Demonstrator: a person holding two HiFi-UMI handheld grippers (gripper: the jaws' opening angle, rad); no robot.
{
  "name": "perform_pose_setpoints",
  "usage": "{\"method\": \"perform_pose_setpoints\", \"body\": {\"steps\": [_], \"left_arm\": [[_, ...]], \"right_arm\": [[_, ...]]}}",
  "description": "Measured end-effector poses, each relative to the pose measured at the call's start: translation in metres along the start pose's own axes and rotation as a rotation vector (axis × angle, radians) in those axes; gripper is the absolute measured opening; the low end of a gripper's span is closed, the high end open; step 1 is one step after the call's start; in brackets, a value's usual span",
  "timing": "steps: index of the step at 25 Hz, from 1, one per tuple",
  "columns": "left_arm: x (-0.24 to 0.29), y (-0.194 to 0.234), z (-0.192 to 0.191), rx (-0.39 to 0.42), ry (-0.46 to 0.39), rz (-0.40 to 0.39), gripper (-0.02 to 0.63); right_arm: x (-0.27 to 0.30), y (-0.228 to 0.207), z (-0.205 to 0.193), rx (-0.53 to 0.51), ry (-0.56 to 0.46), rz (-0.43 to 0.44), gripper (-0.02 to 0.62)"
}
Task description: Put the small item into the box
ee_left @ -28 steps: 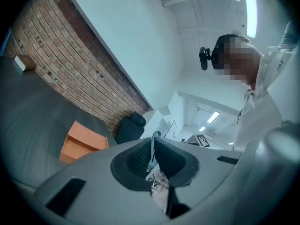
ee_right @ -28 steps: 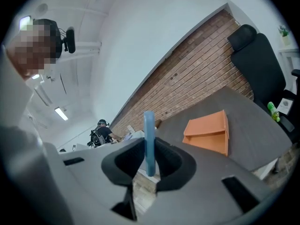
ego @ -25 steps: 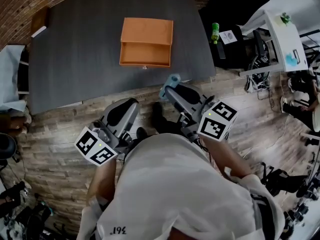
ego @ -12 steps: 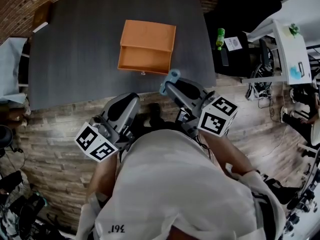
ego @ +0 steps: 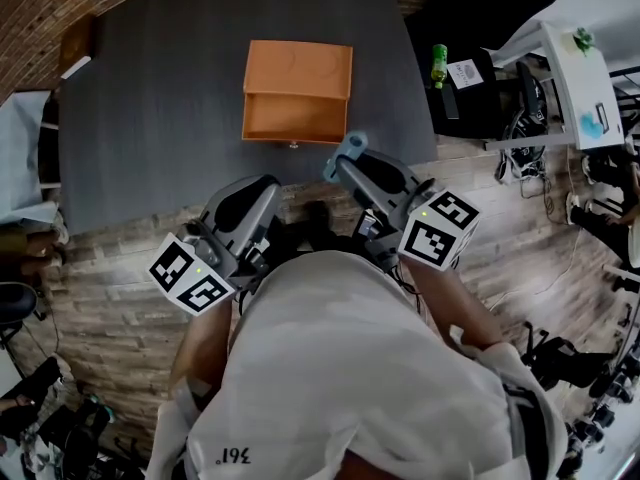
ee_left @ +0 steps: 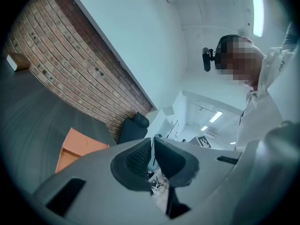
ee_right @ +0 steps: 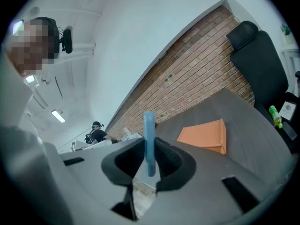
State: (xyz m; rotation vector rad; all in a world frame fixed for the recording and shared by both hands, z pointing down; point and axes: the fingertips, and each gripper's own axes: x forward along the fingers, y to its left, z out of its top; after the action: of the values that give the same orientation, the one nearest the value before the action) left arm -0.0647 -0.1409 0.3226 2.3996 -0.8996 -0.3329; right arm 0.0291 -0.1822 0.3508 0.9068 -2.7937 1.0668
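An orange box (ego: 297,92) with its drawer pulled out toward me sits on the dark grey table (ego: 150,98); it also shows in the left gripper view (ee_left: 77,146) and the right gripper view (ee_right: 205,135). My right gripper (ego: 343,158) hangs over the table's near edge, just right of the drawer front, shut on a small light-blue flat item (ee_right: 149,142) that stands upright between the jaws; its tip (ego: 350,146) pokes out in the head view. My left gripper (ego: 262,193) is held close to my body over the floor, shut with nothing in it (ee_left: 152,156).
Brick wall (ee_right: 197,78) runs behind the table. A black office chair (ee_right: 260,60) and a green bottle (ego: 439,65) stand right of the table, and a white side table (ego: 575,78) further right. Wooden floor (ego: 110,268) lies below me. A small brown object (ego: 80,43) rests at the table's far left corner.
The right gripper with the blue item has crept slightly forward toward the table edge and box. The left gripper has shifted a little too, still near my body.
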Motion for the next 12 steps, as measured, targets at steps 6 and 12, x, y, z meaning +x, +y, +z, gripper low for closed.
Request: {"method": "perform_pose_setpoints", "body": {"steps": [6, 12], "left_arm": [[-0.008, 0.003, 0.003, 0.005, 0.016, -0.017, 0.031], [-0.013, 0.008, 0.008, 0.01, 0.016, -0.026, 0.031]], "right_arm": [[0.005, 0.006, 0.002, -0.005, -0.023, -0.018, 0.077], [0.012, 0.008, 0.006, -0.017, -0.034, -0.027, 0.077]]}}
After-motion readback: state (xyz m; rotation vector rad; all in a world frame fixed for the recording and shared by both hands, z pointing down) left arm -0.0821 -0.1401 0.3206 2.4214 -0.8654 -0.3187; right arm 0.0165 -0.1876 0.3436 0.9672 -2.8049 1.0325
